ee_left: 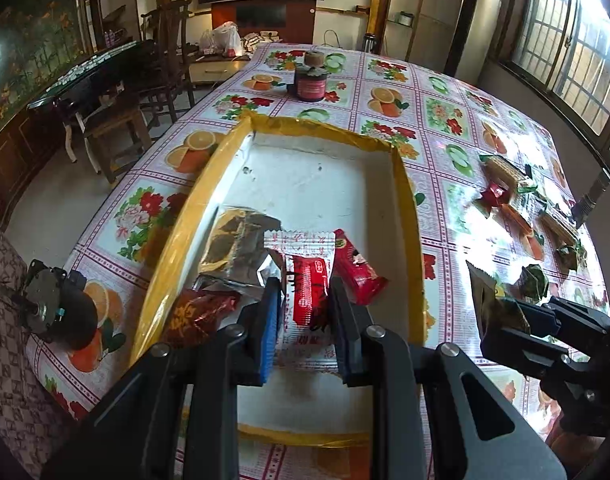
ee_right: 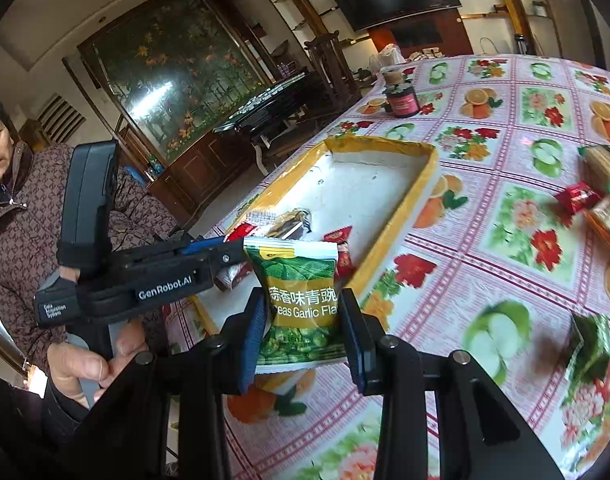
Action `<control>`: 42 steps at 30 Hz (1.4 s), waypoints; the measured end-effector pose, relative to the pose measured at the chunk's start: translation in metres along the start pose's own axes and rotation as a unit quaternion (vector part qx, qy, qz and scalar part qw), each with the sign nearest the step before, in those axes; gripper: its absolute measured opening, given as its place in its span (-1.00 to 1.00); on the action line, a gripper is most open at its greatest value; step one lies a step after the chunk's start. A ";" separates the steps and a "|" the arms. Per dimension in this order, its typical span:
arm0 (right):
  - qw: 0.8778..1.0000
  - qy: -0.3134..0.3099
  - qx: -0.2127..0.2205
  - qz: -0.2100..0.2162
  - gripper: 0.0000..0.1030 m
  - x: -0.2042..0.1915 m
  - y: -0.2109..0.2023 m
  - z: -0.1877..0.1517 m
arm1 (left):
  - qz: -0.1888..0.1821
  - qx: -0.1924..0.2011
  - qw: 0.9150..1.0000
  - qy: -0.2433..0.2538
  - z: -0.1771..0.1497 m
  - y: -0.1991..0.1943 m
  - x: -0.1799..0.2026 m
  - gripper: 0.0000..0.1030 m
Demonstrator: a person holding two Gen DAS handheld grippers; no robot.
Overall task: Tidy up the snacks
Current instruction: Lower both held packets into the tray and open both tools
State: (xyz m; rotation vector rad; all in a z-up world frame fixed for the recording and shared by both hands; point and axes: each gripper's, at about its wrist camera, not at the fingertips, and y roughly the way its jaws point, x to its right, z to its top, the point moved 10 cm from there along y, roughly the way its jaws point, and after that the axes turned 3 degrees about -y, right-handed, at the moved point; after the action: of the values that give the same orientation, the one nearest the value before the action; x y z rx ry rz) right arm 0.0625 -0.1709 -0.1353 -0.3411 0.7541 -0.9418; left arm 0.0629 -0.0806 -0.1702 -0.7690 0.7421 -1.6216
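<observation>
My left gripper (ee_left: 306,285) is shut on a red and white snack packet (ee_left: 310,264) held over the near end of a white box with a yellow taped rim (ee_left: 406,200). Under it in the box lie a dark brown packet (ee_left: 241,240), a red packet (ee_left: 357,270) and a dark red one (ee_left: 197,314). My right gripper (ee_right: 303,297) is shut on a green garlic pea packet (ee_right: 295,266), just off the box's (ee_right: 423,184) near right corner. In the right wrist view the left gripper (ee_right: 241,250) reaches in from the left over the box. In the left wrist view the right gripper (ee_left: 517,312) holds its packet (ee_left: 491,300) at the right.
Loose snacks lie on the flowered tablecloth to the right: wafer packs (ee_right: 605,164), a red candy (ee_right: 577,196), a green packet (ee_right: 589,344). A dark jar with a red label (ee_left: 311,80) stands beyond the box. A person in a patterned jacket (ee_right: 13,216) sits at the left. Wooden chairs (ee_left: 117,120) stand off the table's left edge.
</observation>
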 end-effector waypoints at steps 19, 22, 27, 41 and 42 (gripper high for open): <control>0.999 -0.036 -0.029 -0.026 -0.31 -0.007 0.058 0.027 | 0.004 -0.024 0.999 -0.025 -0.005 0.023 -0.026 -0.50; 0.997 -0.051 -0.038 -0.041 -0.31 -0.008 0.067 0.028 | 0.006 -0.027 0.999 -0.026 -0.006 0.026 -0.028 -0.50; 0.993 -0.076 -0.053 -0.069 -0.31 -0.006 0.080 0.024 | 0.007 -0.035 0.999 -0.030 -0.008 0.033 -0.030 -0.50; 0.993 -0.067 -0.059 -0.071 -0.25 0.001 0.085 0.020 | 0.002 -0.053 0.998 -0.042 -0.013 0.043 -0.033 -0.45; 0.994 -0.067 -0.056 -0.070 -0.25 0.000 0.082 0.021 | 0.001 -0.053 0.998 -0.043 -0.013 0.042 -0.033 -0.42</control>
State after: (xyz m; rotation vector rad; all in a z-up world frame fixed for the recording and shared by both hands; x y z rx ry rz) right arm 0.1270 -0.1260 -0.1675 -0.5555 0.6671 -1.0008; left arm 0.0810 -0.0541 -0.2145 -0.9087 0.7715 -1.5463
